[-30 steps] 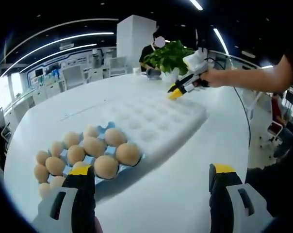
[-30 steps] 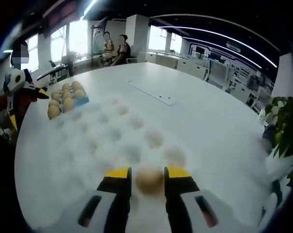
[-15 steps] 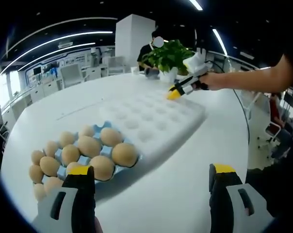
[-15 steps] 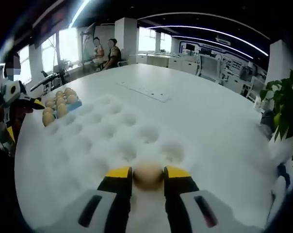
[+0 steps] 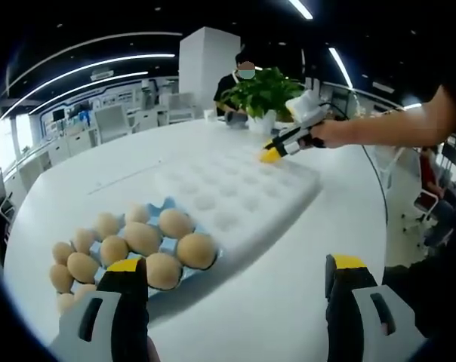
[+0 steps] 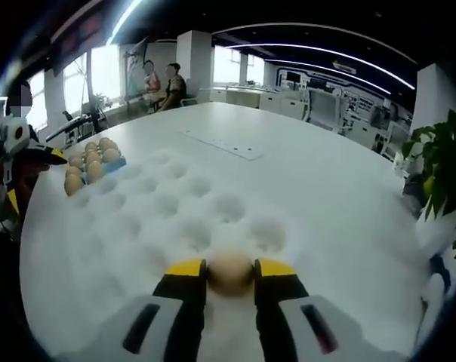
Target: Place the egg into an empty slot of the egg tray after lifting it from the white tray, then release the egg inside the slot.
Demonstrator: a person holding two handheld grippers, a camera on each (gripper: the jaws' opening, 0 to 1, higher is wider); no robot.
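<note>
One egg point(image 6: 229, 271) gripped by right tool point(image 6: 229, 276), no readable writing

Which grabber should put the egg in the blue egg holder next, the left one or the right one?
The right gripper: it already clamps the egg, above the white tray. The left gripper is open and empty, though it hangs nearer the blue egg tray. So the right one likely carries it over.

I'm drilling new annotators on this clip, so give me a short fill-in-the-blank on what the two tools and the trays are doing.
1. The right tool is shut on an ____.
2. The left tool is ____, gripping nothing.
3. The blue egg tray lies against the ____ tray.
4. The dimples of the white tray look ____.

Missing words: egg; open; white; empty
</note>
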